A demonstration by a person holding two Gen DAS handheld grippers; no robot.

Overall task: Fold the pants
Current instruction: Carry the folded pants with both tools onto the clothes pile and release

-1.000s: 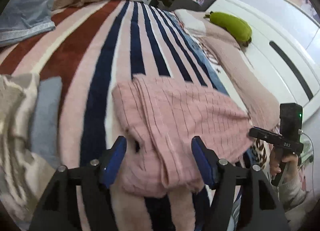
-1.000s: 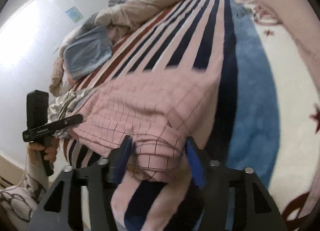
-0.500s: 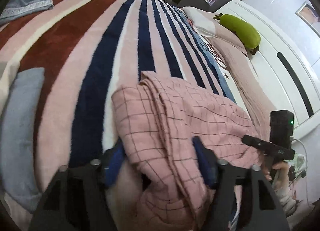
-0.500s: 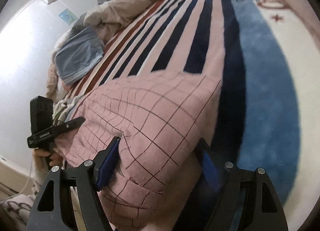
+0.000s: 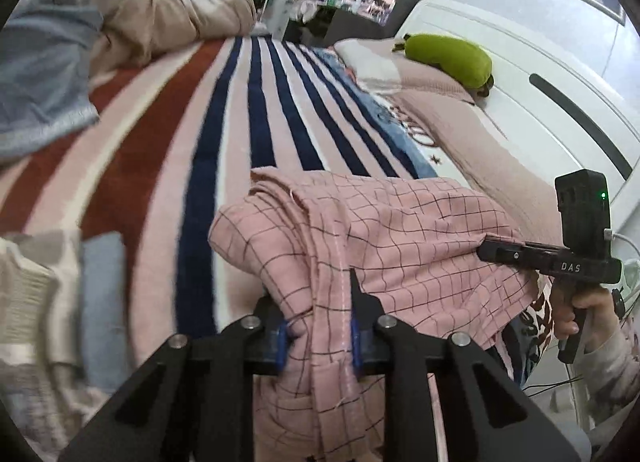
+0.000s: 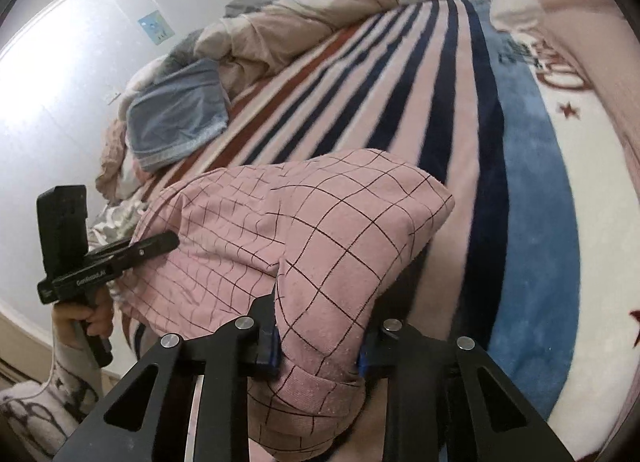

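Gripping the pants (image 5: 392, 230) near-edge corners in both my left fingers (image 5: 318, 336) and right fingers (image 6: 318, 346); next, I judge, carry them forward over the bed (image 5: 256, 110)

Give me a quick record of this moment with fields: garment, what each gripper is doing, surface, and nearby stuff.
garment: pink checked pants, bunched, near end lifted
left gripper: shut on pants
right gripper: shut on pants
surface: striped blanket on a bed
nearby: green pillow by the headboard; blue cloth and beige duvet at the far side
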